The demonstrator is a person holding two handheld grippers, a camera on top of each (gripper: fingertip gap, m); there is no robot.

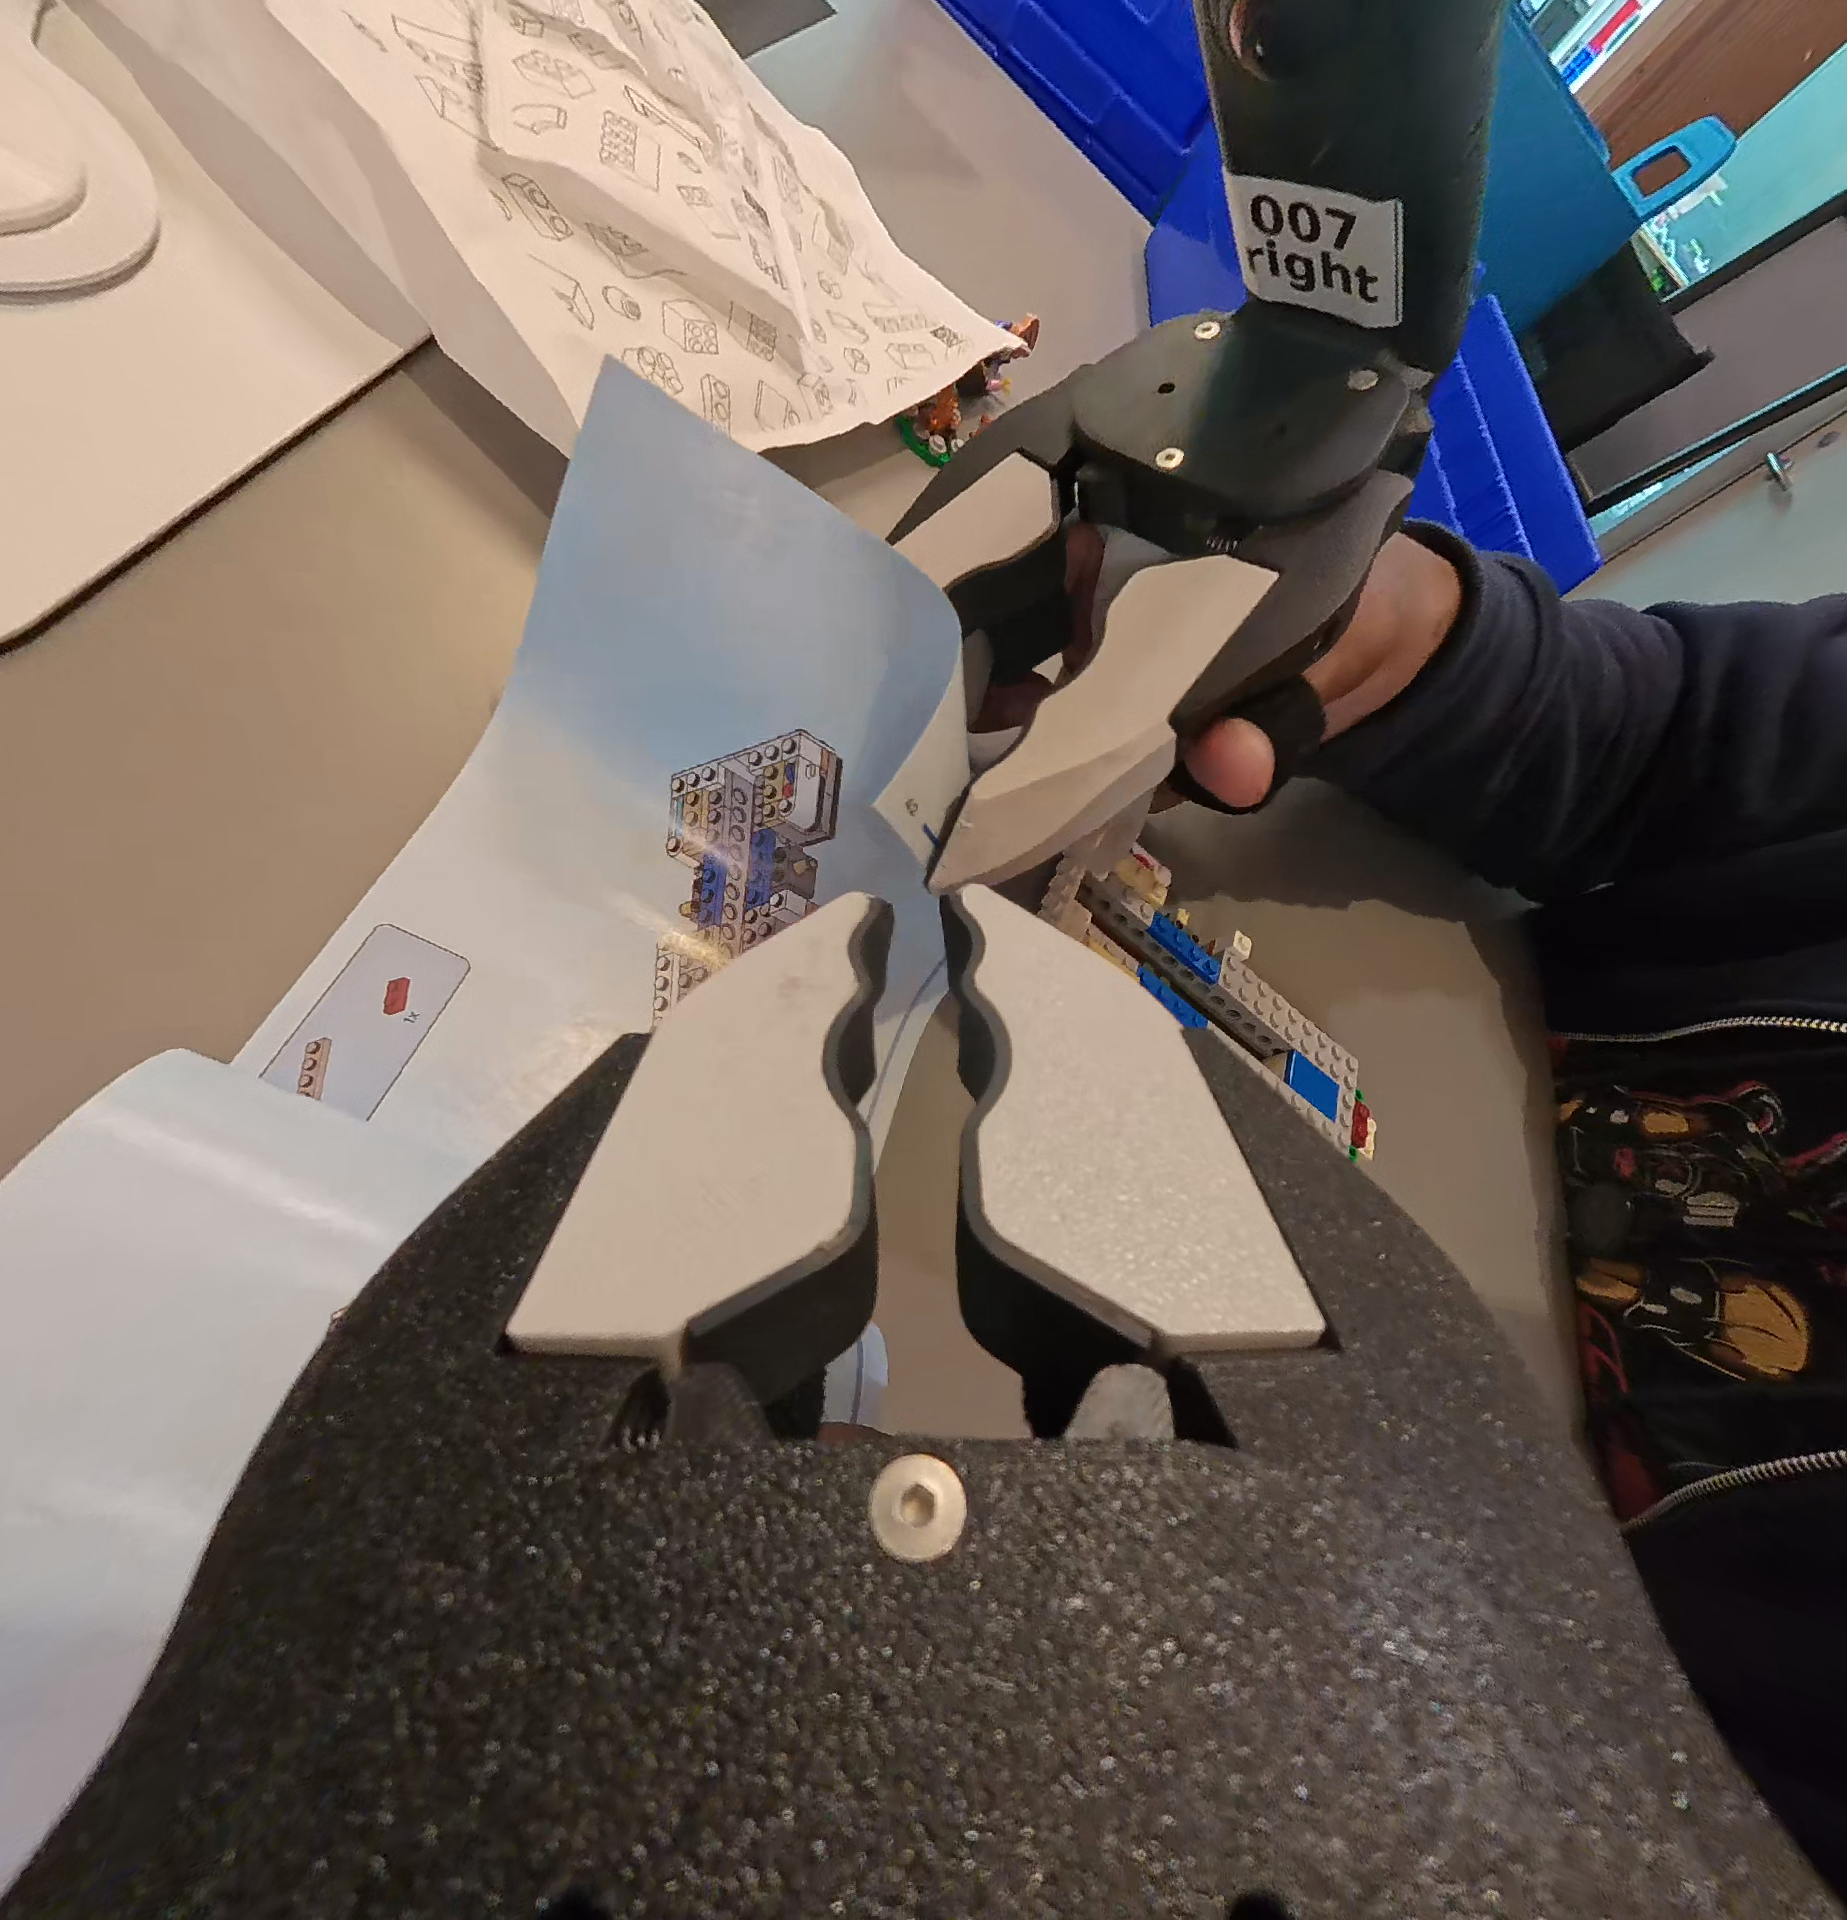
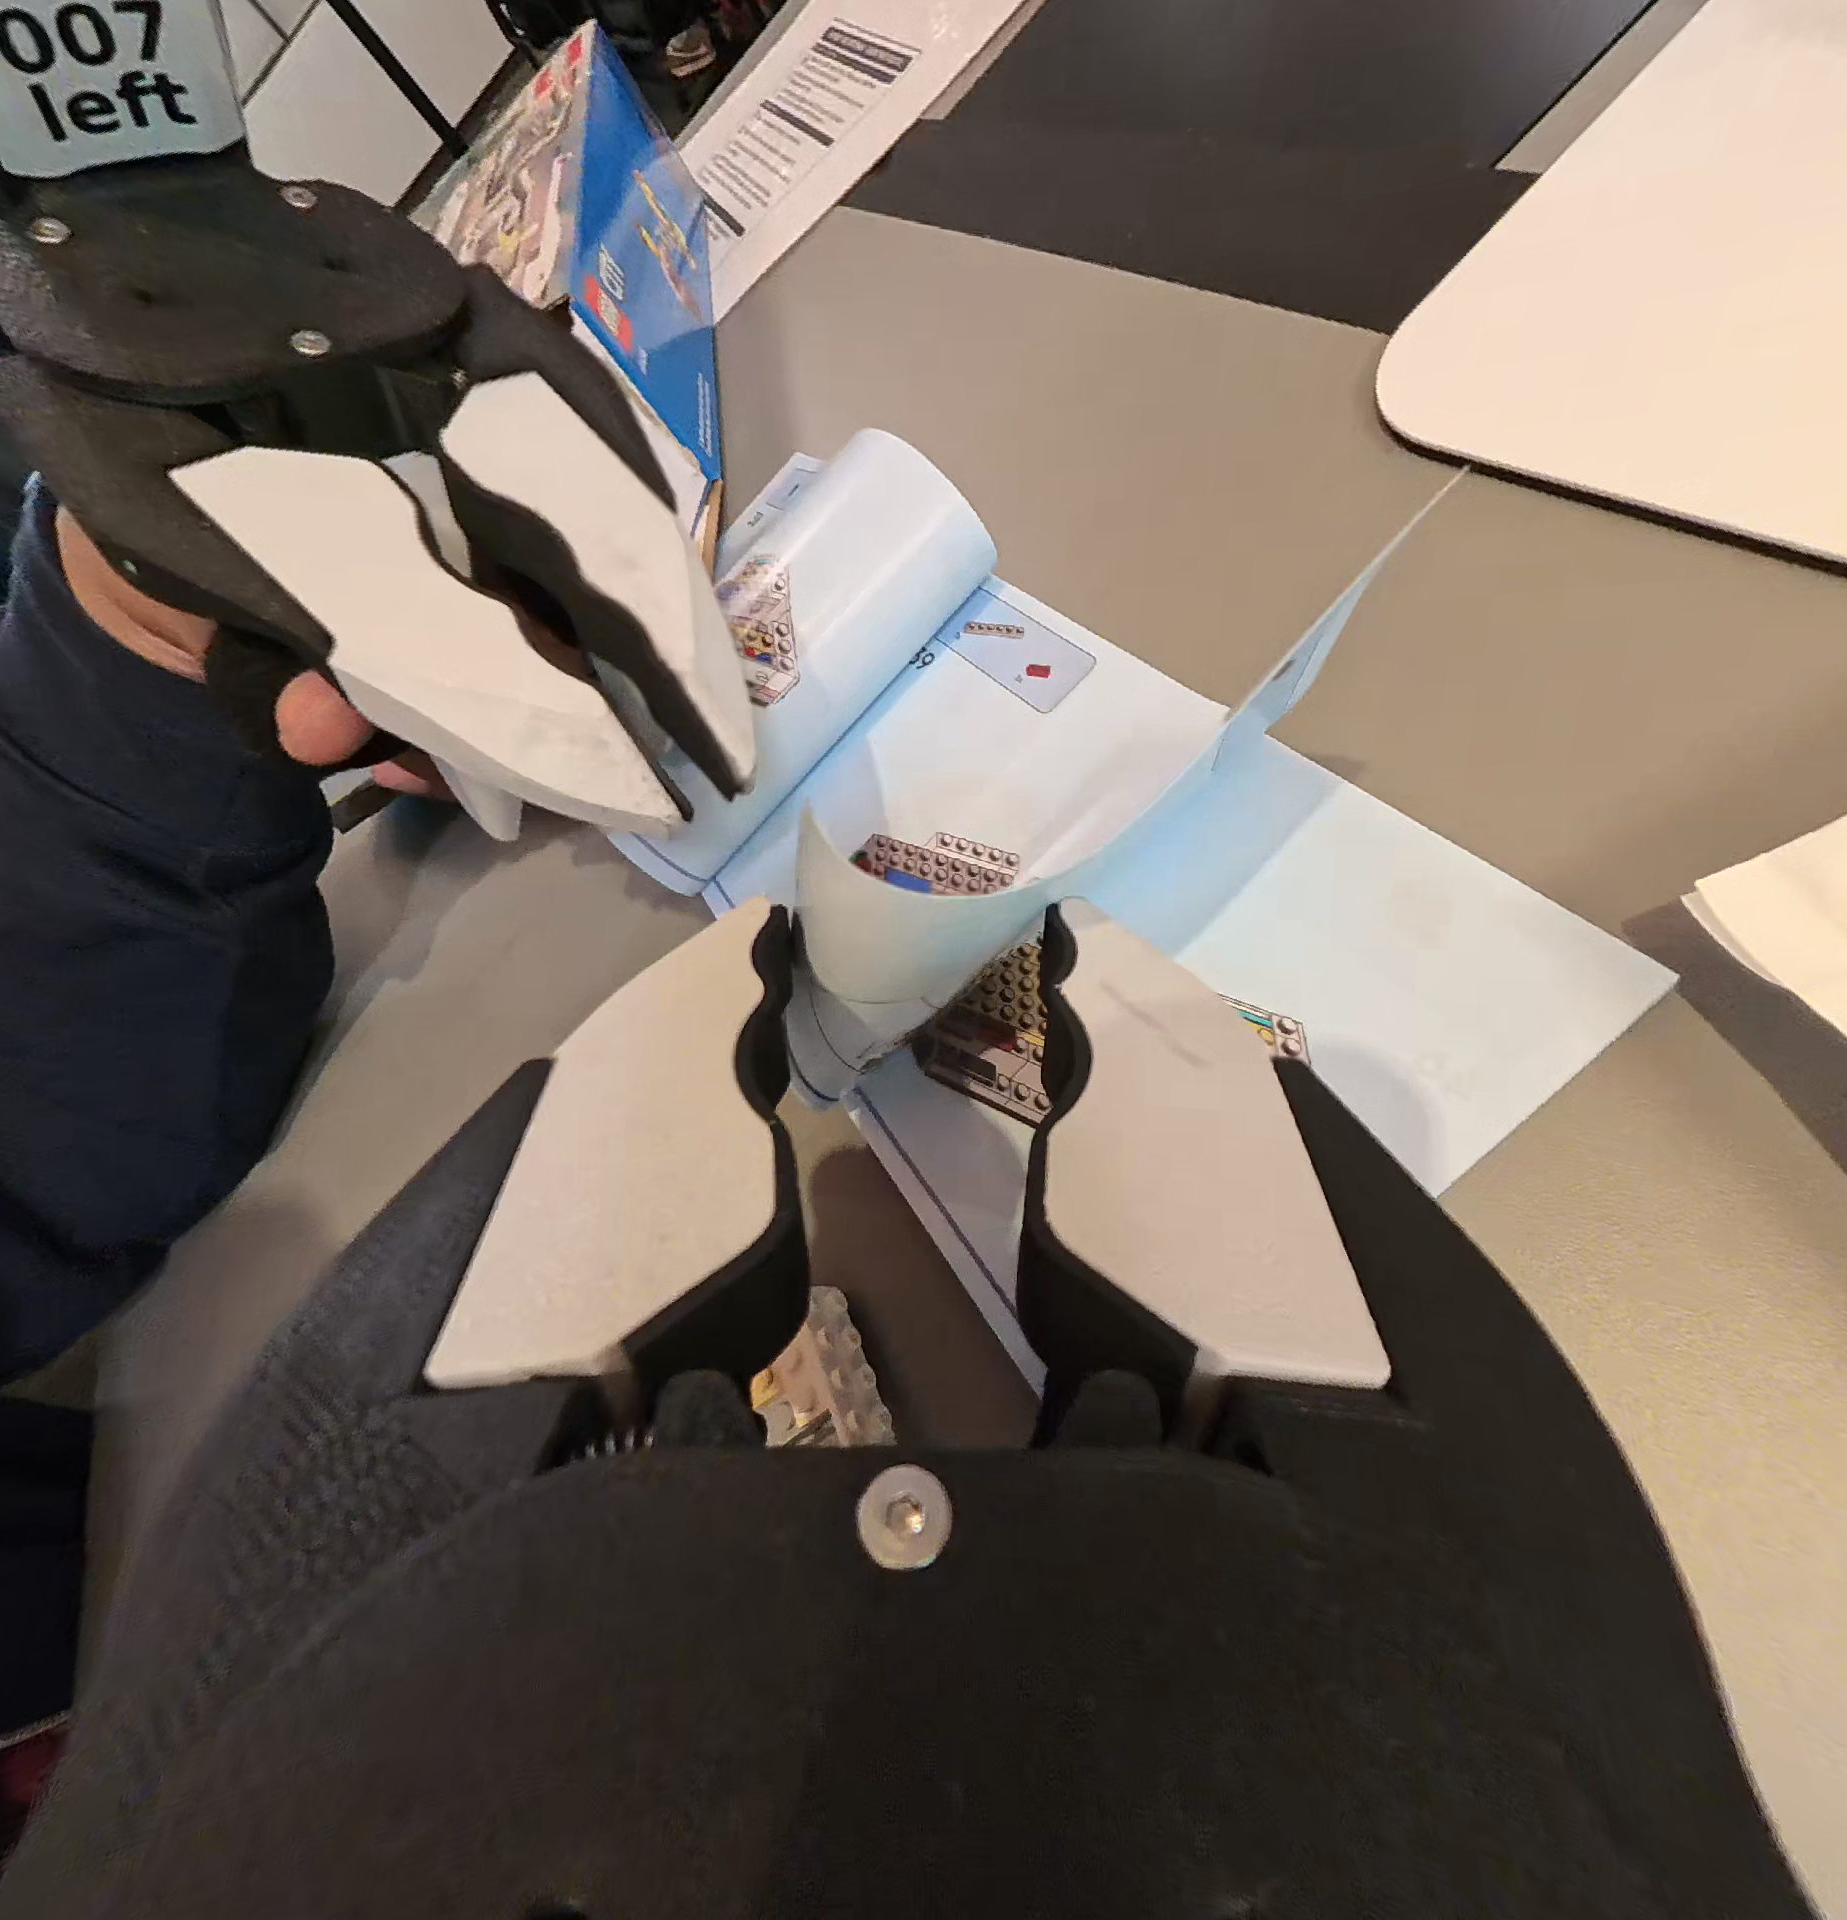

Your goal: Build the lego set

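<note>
At frame centre, the right gripper [image 2: 914, 920] stands spread around a curled pale-blue page [image 2: 898, 914] of the open brick-building instruction booklet [image 2: 1366, 935] on the grey table [image 2: 1106, 395]. The left gripper [image 1: 914, 904], jaws narrowly parted, pinches nothing (page edge between them). A partly built white-and-blue brick model [image 1: 1241, 997] lies right of centre.

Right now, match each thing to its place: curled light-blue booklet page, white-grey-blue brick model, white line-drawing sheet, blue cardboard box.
1 curled light-blue booklet page
2 white-grey-blue brick model
3 white line-drawing sheet
4 blue cardboard box

A propped behind the left gripper
B between the right gripper's spread fingers
C on grey table, beside booklet
D crumpled beyond the booklet

Pairs: 1-B, 2-C, 3-D, 4-A.
</note>
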